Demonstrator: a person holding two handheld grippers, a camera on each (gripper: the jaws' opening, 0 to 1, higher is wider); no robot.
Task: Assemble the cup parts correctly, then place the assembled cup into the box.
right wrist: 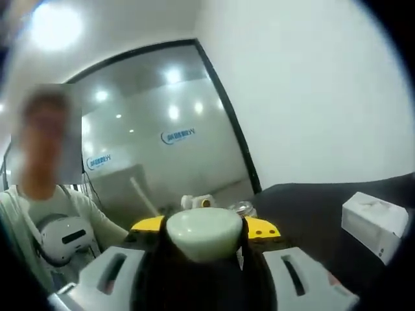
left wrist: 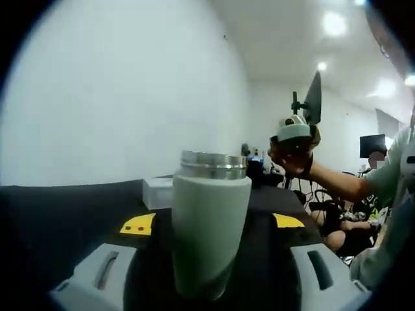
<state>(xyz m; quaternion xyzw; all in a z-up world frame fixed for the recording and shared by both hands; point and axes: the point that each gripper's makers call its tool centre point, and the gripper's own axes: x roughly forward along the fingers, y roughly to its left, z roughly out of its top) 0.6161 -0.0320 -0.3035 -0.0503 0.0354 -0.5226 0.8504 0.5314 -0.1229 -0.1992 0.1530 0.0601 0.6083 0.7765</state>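
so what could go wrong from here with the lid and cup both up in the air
1. The left gripper holds the cup body and the right gripper holds the lid well apart above the black table; either could drop if a grip slips.
2. The lid may meet the cup's metal threaded rim crooked and cross-thread.
3. The rounded lid looks easy to lose when twisted.

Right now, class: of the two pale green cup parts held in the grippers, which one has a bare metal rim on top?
The cup body, held upright in the left gripper: a silver threaded band rings its top. The lid in the right gripper is a smooth green dome without metal.
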